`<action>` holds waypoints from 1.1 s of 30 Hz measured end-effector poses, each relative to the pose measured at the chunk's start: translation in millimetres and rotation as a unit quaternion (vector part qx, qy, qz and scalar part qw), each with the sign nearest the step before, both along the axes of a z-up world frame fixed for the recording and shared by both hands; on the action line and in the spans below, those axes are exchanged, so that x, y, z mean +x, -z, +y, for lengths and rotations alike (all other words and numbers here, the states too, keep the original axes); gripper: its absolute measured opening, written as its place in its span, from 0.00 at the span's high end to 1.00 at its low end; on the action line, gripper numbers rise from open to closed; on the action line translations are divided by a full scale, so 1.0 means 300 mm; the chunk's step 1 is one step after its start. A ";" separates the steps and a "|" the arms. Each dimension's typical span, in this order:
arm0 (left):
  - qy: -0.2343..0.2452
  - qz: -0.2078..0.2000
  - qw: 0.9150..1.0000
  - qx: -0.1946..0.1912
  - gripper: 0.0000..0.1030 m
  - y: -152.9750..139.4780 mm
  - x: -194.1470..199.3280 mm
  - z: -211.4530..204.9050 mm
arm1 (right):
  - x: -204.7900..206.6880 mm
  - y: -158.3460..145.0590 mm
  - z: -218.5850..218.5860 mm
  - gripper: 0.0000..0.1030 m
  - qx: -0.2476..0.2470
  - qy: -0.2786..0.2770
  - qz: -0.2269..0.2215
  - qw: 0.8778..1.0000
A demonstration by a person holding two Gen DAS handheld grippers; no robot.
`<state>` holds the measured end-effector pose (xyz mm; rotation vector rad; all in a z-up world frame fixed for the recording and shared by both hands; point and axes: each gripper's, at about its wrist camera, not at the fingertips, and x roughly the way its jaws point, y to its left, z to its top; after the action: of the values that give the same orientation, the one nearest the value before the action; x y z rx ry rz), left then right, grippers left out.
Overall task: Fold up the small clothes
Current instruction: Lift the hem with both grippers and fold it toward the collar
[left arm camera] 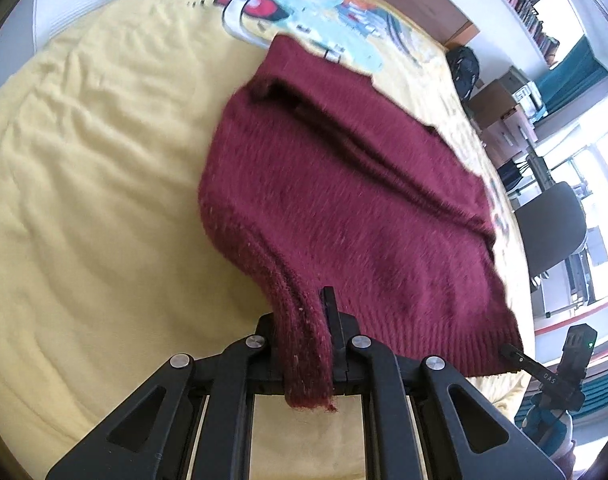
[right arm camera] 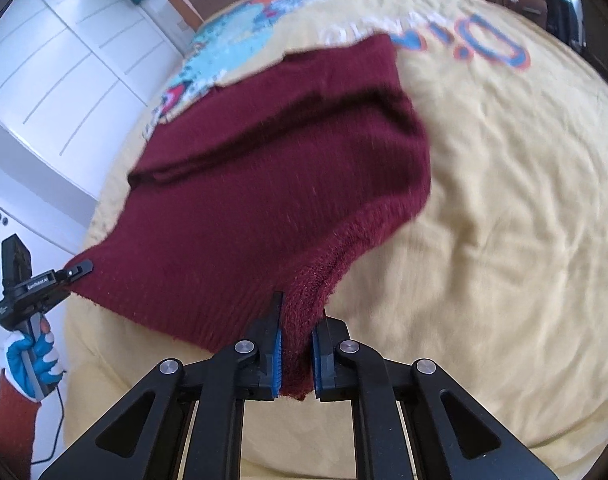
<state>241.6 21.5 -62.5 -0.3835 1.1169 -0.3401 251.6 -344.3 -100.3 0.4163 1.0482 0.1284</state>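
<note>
A fuzzy maroon knitted sweater [left arm camera: 344,200] lies partly on a yellow bed cover [left arm camera: 84,160], its near hem lifted. My left gripper [left arm camera: 304,344] is shut on one ribbed hem corner of the sweater. My right gripper [right arm camera: 298,344] is shut on the other hem corner of the sweater [right arm camera: 264,184]. In the left wrist view the right gripper [left arm camera: 516,354] shows at the sweater's far hem corner. In the right wrist view the left gripper [right arm camera: 78,269] shows at the left hem corner, held by a gloved hand. The sweater's far end rests folded on the cover.
The yellow cover [right arm camera: 504,200] has a colourful cartoon print [left arm camera: 304,8] at its far end. White wardrobe doors [right arm camera: 64,60] stand left of the bed. A grey chair [left arm camera: 552,228] and a desk with boxes stand at the bed's right side.
</note>
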 end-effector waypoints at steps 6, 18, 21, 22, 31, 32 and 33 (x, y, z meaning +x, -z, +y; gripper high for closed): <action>0.005 -0.034 0.999 -0.002 0.91 -0.100 0.053 -0.031 | 0.029 -0.121 -0.033 0.90 -0.009 0.006 -0.041 0.999; -0.010 -0.079 0.997 -0.018 0.91 -0.228 0.212 -0.038 | 0.165 -0.232 -0.077 0.90 -0.027 0.030 -0.084 0.996; -0.014 -0.089 0.996 -0.020 0.91 -0.256 0.270 -0.041 | 0.212 -0.258 -0.090 0.90 -0.031 0.035 -0.095 0.994; -0.015 -0.091 0.995 -0.020 0.91 -0.261 0.284 -0.043 | 0.230 -0.269 -0.097 0.90 -0.033 0.038 -0.100 0.994; -0.011 -0.107 0.994 -0.009 0.91 -0.283 0.435 -0.072 | 0.382 -0.285 -0.136 0.90 -0.050 0.044 -0.109 0.992; -0.011 -0.107 0.994 -0.008 0.91 -0.282 0.449 -0.075 | 0.398 -0.280 -0.139 0.90 -0.053 0.044 -0.108 0.992; -0.011 -0.107 0.994 -0.005 0.91 -0.276 0.474 -0.082 | 0.418 -0.273 -0.142 0.90 -0.055 0.044 -0.107 0.992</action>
<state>383.8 -3.1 20.2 -0.3599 0.8998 -0.3585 377.1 -386.8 -18.4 0.3406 0.8212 0.0349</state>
